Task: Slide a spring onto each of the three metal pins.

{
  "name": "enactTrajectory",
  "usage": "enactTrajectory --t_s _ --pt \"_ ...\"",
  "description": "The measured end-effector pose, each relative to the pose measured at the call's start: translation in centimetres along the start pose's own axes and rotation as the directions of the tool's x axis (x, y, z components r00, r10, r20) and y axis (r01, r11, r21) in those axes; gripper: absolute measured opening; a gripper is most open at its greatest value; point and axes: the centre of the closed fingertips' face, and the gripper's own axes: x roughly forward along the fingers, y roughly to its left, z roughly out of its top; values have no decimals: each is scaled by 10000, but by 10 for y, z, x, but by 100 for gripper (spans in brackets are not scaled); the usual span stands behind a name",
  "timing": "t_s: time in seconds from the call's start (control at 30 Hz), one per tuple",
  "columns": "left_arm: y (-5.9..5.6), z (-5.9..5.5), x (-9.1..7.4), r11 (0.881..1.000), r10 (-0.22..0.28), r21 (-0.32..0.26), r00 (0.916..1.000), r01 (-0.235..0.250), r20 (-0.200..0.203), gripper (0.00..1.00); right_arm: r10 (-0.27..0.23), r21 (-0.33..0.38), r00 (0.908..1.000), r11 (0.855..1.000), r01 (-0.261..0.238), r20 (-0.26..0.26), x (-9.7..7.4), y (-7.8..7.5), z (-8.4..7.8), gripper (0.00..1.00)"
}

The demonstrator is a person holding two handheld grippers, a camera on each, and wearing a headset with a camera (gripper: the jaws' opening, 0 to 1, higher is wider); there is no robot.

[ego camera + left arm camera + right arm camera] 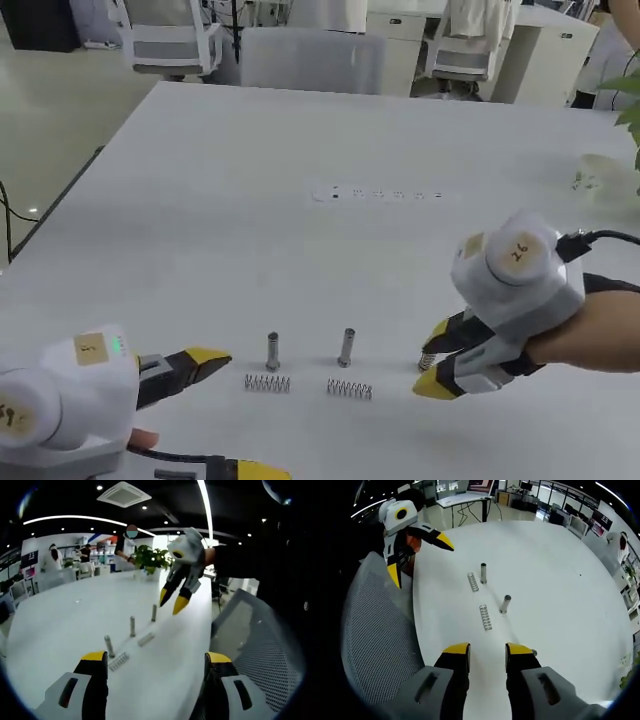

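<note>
Two bare metal pins (272, 352) (346, 347) stand upright near the white table's front edge. A loose spring (267, 382) (349, 388) lies in front of each. The third pin (427, 362) stands at the right, partly hidden by my right gripper (432, 360); it looks coiled, as if a spring sits on it. The right gripper is open, its tips either side of that pin, nothing gripped. In the right gripper view the pin (534, 652) peeks beside the right fingertip. My left gripper (232, 413) is wide open, left of the pins. In the left gripper view the pins (132, 626) run away in a row.
A grey mesh chair (375, 630) sits at the table's near edge under both grippers. A socket strip (380, 193) is set in the table's middle. A clear cup (600, 175) and a plant (150, 557) stand at the far right. Office chairs (175, 40) lie beyond.
</note>
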Motion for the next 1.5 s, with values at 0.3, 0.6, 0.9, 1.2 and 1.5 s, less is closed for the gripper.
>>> enactTrajectory --t_s 0.3,0.6,0.9,1.2,1.5 --pt "-2 -5 5 9993 342 -147 9991 -346 -270 74 575 -210 9983 9981 -574 31 44 1 1 21" --pt "-3 -2 16 9981 458 -404 9979 -476 -452 73 697 -243 9976 9973 -696 26 65 -5 -2 18" --pt "-2 0 19 9989 414 -211 9986 -421 -343 73 652 -417 9979 9970 -652 -24 75 -5 2 17" --pt "4 -6 27 9999 10 142 9990 -4 -438 72 454 -590 9985 9971 -471 -296 78 -5 -1 14" --pt "4 -3 43 9981 -534 281 9983 541 -234 69 330 -835 9984 9958 -367 -448 81 -4 -1 8"
